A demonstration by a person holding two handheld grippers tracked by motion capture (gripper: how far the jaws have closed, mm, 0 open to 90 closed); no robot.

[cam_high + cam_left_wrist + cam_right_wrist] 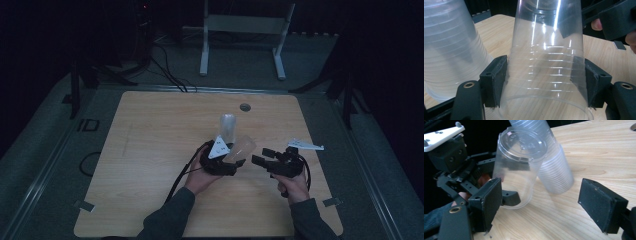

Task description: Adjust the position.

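Observation:
On the wooden table (150, 150) stands an upside-down stack of clear plastic cups (228, 127), seen also in the two gripper views (446, 50) (555, 173). My left gripper (239, 159) is shut on a single clear cup (243, 148), its pads pressing both sides of the cup's ribbed wall (546, 62). The cup is tilted, its closed base toward my right gripper (520, 147). My right gripper (260, 157) sits just right of it, jaws open (541, 200), nothing between them. The left gripper's white plate (441, 133) shows in the right gripper view.
A round cable hole (245, 107) sits near the table's far edge. A white metal frame (245, 27) and dark cables (165, 72) lie on the floor beyond. Tape tabs mark the near corners (84, 205).

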